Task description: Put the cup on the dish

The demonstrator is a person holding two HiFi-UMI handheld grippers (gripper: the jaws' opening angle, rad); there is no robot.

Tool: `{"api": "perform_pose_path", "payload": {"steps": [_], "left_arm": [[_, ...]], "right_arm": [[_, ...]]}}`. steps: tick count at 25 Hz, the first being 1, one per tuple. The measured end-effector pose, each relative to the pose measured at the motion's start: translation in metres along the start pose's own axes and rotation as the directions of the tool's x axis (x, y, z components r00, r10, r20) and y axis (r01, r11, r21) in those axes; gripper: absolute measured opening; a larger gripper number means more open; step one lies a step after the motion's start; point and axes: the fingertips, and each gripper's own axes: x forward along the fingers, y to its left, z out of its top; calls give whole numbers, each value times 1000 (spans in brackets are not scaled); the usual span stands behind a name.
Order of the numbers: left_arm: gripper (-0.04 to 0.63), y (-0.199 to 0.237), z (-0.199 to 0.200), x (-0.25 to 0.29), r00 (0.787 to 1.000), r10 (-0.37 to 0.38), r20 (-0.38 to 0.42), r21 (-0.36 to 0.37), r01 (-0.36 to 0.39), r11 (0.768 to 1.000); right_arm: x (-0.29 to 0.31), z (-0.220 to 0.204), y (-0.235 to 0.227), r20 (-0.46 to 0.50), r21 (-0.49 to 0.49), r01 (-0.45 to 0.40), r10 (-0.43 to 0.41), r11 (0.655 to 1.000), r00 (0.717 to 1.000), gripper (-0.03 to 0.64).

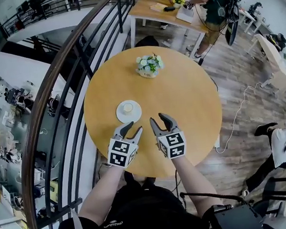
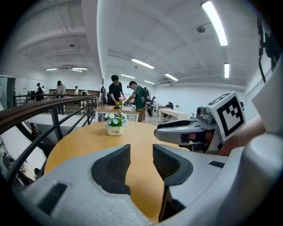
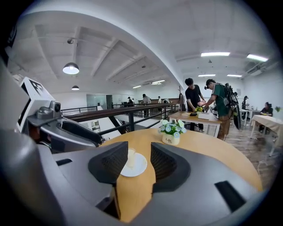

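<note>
Head view overhead, others low, sharing table.

We logged the left gripper and right gripper: grey shells, black ribbed pads, white cubes with black square markers; black top worn.

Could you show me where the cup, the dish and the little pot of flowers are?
cup (image 1: 128, 107): head view, on its open top.
dish (image 1: 135, 117): head view, on its bare white rim.
pot of flowers (image 1: 149, 63): head view, on the blossoms.

Bright ceiling strips, fisheye-warped edges
</note>
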Motion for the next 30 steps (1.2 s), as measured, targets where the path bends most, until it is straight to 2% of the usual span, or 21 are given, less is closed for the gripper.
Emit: {"api": "perform_pose_path", "payload": {"steps": [2,5,12,20,25,30], "left_arm": [[163,-5,15,-4,1000,-9,19,16,8,1000],[163,-11,35,-10,998,-16,54,35,14,999],[163,-40,71,-26,992,-54,117,85,44,995],[161,-65,89,-31,981,-98,166,127,77,989],[124,-68,104,-41,972,-96,214,136,68,988],[118,-67,100,-47,973,-97,208,135,70,988]], "right_arm": [[-16,16,-2,32,14,16,-16,1000,999,152],[-39,34,-2,73,50,37,-41,998,997,97],[-90,64,-6,152,93,86,-100,992,983,84],[-117,68,-7,182,91,100,-115,991,976,72],[-122,72,-4,190,89,98,-113,991,975,61],[-120,72,4,187,80,88,-101,993,977,55]]}}
